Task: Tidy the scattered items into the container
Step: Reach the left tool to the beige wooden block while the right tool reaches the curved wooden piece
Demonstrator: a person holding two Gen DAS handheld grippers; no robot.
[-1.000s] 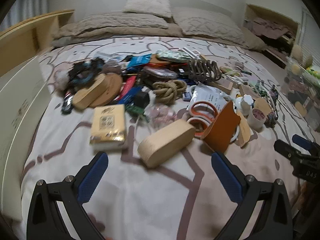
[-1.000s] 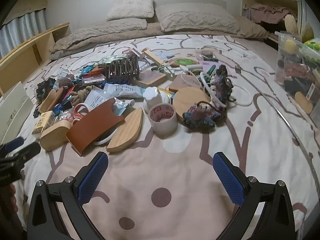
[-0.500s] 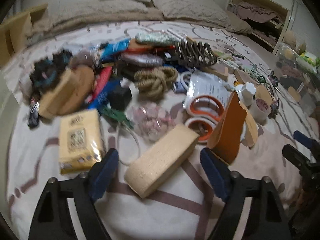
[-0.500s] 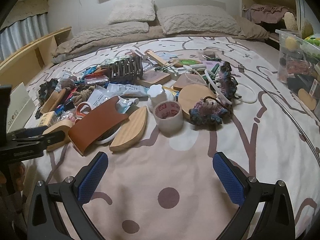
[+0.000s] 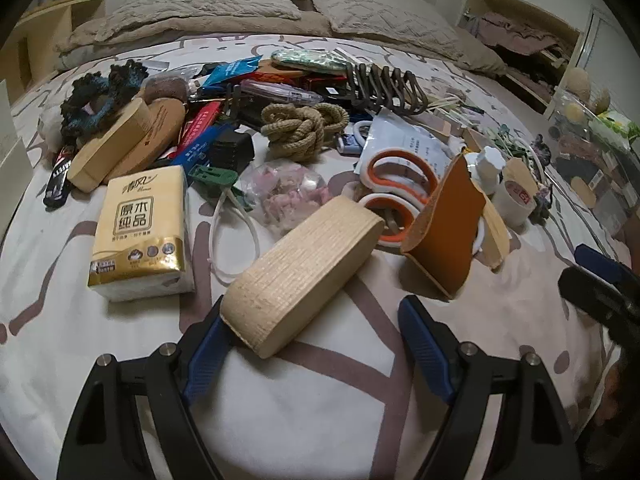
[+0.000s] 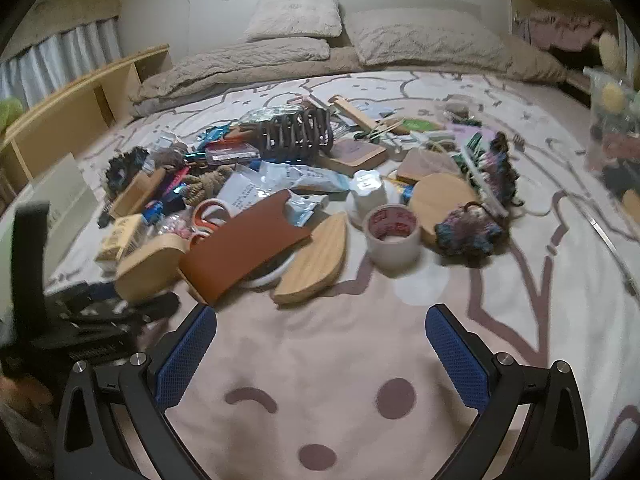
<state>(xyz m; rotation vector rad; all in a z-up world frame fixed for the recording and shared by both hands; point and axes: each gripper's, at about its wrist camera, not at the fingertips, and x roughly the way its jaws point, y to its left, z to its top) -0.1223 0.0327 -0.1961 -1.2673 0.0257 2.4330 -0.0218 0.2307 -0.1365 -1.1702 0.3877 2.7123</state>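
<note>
The left gripper (image 5: 310, 326) points steeply downward with its jaws parted after just narrowing, while the right gripper (image 6: 320, 330) hangs tilted down, jaws spread wide.

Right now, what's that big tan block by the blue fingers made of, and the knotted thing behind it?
The tan block looks like pale unfinished wood: fine parallel grain lines, matte surface, rounded ends. It could be bamboo or a woven covering. The knot looks like thick twisted natural-fibre rope, perhaps jute: brown, fuzzy, with visible strands.

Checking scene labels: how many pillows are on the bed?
2: the left pillow atop the folded blanket, the right pillow beside it at the bed's head. None appears hidden.
</note>
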